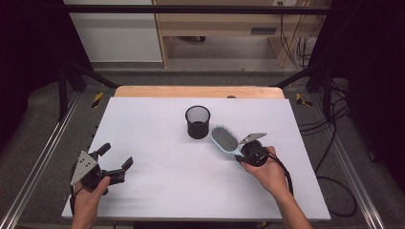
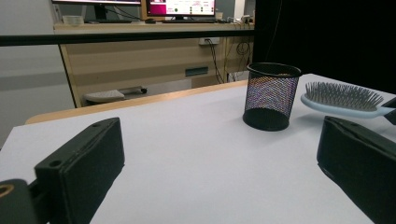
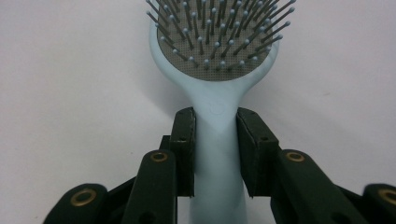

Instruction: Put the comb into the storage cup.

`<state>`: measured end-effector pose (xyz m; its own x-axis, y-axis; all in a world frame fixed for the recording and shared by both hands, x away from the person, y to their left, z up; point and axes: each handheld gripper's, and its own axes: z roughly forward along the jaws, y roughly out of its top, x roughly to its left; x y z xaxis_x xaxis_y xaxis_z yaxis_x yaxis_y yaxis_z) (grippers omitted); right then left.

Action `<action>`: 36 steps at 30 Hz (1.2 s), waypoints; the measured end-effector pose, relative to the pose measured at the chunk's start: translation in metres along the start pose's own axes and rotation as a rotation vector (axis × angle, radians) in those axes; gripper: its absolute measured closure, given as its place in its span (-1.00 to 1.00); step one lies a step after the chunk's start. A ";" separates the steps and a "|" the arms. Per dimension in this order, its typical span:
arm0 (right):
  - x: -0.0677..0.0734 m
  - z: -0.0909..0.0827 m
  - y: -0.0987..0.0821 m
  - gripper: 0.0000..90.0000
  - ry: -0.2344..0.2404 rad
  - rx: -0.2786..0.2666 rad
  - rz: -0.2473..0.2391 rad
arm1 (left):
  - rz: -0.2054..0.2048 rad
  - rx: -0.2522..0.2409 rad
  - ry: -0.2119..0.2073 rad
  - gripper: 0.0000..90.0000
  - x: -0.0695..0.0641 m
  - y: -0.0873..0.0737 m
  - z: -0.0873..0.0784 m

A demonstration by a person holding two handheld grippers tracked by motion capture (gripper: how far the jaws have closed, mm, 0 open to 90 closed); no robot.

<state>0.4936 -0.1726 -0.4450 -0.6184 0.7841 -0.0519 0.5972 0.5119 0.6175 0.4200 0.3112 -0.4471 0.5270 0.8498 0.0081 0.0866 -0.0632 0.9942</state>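
Observation:
A light blue hairbrush [image 1: 224,138] lies bristles up on the white tabletop [image 1: 167,191], just right of a black mesh cup [image 1: 197,122]. My right gripper [image 1: 244,154] is shut on the brush's handle. In the right gripper view both pads [image 3: 187,149] press the sides of the handle, and the brush head [image 3: 215,42] points away from me. My left gripper [image 1: 116,155] rests at the table's near left, open with nothing between its fingers. Along its jaws [image 2: 219,140] I see the cup [image 2: 272,95] and the brush [image 2: 343,98] beyond.
A wooden table edge [image 1: 198,91] runs along the back of the white top. Metal rails [image 1: 43,157] flank the table, and cables [image 1: 334,143] lie on the floor at the right. A desk [image 2: 140,51] with monitors stands behind.

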 end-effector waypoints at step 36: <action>0.051 -0.012 0.044 0.55 0.000 -0.585 -0.040 | -0.014 0.001 -0.229 -0.97 -0.103 0.099 0.104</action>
<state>0.4822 -0.1138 -0.4115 -0.6344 0.7684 -0.0841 0.1920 0.2620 0.9458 0.4623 0.1626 -0.3606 0.7039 0.7097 -0.0302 0.0957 -0.0526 0.9940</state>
